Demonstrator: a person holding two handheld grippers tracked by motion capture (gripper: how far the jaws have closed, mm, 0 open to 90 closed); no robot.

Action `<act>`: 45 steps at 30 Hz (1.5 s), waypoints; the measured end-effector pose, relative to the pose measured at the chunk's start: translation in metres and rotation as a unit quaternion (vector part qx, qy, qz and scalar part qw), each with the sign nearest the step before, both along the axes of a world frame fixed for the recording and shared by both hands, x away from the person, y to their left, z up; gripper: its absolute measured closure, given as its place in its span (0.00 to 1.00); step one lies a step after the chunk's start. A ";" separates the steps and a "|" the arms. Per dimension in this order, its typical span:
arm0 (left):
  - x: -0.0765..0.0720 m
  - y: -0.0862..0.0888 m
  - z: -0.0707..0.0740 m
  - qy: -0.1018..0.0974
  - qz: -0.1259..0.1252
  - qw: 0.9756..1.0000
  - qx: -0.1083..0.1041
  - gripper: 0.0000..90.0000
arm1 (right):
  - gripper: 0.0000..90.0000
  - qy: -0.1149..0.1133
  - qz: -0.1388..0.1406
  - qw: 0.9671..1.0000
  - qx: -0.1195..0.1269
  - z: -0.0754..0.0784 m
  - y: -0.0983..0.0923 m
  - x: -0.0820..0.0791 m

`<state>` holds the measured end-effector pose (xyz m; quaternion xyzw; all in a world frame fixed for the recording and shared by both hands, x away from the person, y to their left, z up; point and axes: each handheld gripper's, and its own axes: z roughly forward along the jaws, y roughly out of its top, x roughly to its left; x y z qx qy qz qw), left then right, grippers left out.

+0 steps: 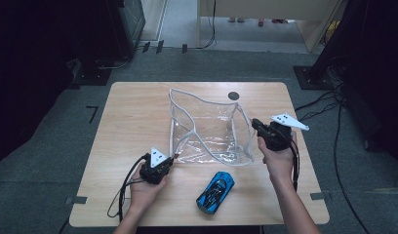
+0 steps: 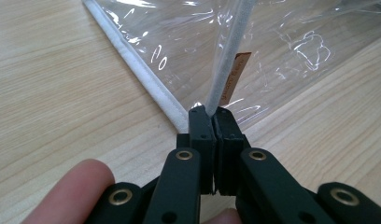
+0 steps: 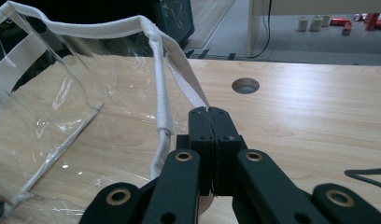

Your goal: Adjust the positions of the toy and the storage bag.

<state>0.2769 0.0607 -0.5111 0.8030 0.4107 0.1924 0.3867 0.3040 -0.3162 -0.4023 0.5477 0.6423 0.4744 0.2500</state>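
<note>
Bag [image 1: 207, 129], clear plastic with white fabric trim, sits mid-counter [image 1: 133, 112] in the centre of the high view, mouth held open. It looks light, floppy and slick, so I take it by the stitched trim, not the film. My left tongs [image 2: 211, 112] are clamped on the trim at the bag's lower-left corner; my right tongs [image 3: 209, 112] pinch the white strap [image 3: 186, 84] at its right edge. A small brown tag [image 2: 233, 77] carries writing too small to read. A blue toy car [image 1: 215, 191] lies below the bag.
</note>
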 end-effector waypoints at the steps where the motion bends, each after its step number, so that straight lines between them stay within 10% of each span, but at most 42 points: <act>1: -0.001 0.000 0.000 0.001 0.000 1.000 -0.004 1.00 | 0.91 -0.001 -0.003 1.000 0.004 0.000 -0.001 0.000; 8: -0.001 0.007 -0.002 0.007 0.029 0.999 -0.032 0.75 | 0.52 -0.009 -0.001 0.999 0.046 0.005 -0.016 -0.009; 16: -0.014 0.025 0.000 0.016 0.038 0.998 -0.048 0.55 | 0.17 -0.022 -0.022 1.000 0.000 -0.003 -0.029 -0.050; 24: -0.039 0.044 -0.001 0.021 0.051 0.998 -0.037 0.55 | 0.16 0.002 -0.059 0.998 -0.011 -0.036 -0.048 -0.108; 33: -0.057 0.043 -0.002 0.004 0.046 0.999 -0.027 0.54 | 0.16 0.066 -0.041 0.997 -0.003 -0.078 -0.026 -0.130; 45: -0.064 0.034 -0.001 0.010 0.021 0.998 -0.056 0.56 | 0.16 0.080 -0.016 0.996 -0.031 -0.092 0.016 -0.133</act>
